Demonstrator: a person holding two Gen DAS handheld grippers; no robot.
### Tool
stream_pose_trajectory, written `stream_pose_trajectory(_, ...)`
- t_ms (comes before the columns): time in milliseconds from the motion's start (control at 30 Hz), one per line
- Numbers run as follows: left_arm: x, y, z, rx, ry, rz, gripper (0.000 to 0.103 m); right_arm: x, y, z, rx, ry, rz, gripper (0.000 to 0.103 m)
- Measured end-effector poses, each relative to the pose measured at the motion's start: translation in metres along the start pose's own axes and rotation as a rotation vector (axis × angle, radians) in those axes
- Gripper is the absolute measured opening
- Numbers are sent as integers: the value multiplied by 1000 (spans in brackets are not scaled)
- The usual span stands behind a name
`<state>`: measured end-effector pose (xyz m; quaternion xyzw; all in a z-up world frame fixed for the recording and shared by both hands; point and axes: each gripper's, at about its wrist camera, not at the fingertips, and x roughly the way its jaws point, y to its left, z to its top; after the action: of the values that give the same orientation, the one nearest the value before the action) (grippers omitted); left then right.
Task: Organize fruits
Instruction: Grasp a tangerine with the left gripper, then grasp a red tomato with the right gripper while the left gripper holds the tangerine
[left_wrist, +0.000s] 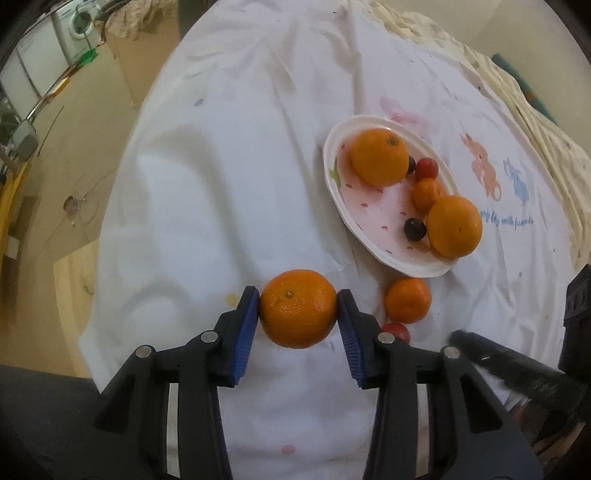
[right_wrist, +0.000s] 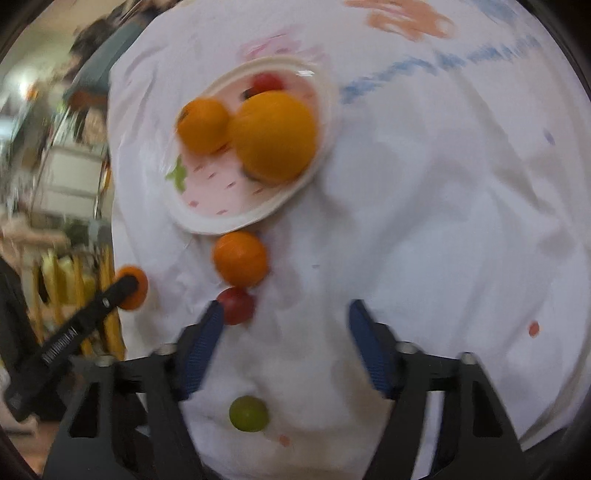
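Observation:
My left gripper (left_wrist: 298, 308) is shut on a mandarin (left_wrist: 298, 308), held just above the white cloth. A white oval plate (left_wrist: 373, 225) lies beyond it to the right and holds two oranges (left_wrist: 379, 157), a small mandarin (left_wrist: 427, 192), a red cherry tomato (left_wrist: 427, 168) and a dark grape (left_wrist: 414, 229). Another small mandarin (left_wrist: 408, 300) and a red tomato (left_wrist: 397, 330) lie on the cloth just outside the plate. My right gripper (right_wrist: 286, 341) is open and empty; the tomato (right_wrist: 236, 305) sits by its left fingertip, and a green grape (right_wrist: 248, 413) lies between the fingers.
The table is covered with a wrinkled white cloth (left_wrist: 221, 184) with cartoon prints at the right. Its left edge drops to the floor (left_wrist: 55, 184). In the right wrist view, the left gripper's finger (right_wrist: 92, 314) and its mandarin (right_wrist: 133, 288) show at left, and the plate (right_wrist: 229, 221) ahead.

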<state>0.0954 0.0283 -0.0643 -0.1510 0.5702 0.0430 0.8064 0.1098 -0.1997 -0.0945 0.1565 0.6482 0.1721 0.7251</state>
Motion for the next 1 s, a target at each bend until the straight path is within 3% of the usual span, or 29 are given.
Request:
stream_pose_trajectory(133,-1,2,-1,-1,5,-19,38,18,21,-1,-94,52,-33,45)
stream_pose_trajectory(467,-12,11,-1,-6,-15,-56,38,47,46,4,-164,97,-43,42)
stream_pose_trajectory(533,-12,12,-2,-6,-14,-55,38,54,51,2,-185,98,-68,32)
stream_pose_trajectory(667,-11,12,-2,-9,-8,-56,38,53,57,0,-240,78,-94,31)
stream_pose_trajectory(1000,-4,6,-6,34,-13,-21,38,35,48,-5,-211,65,-37,31)
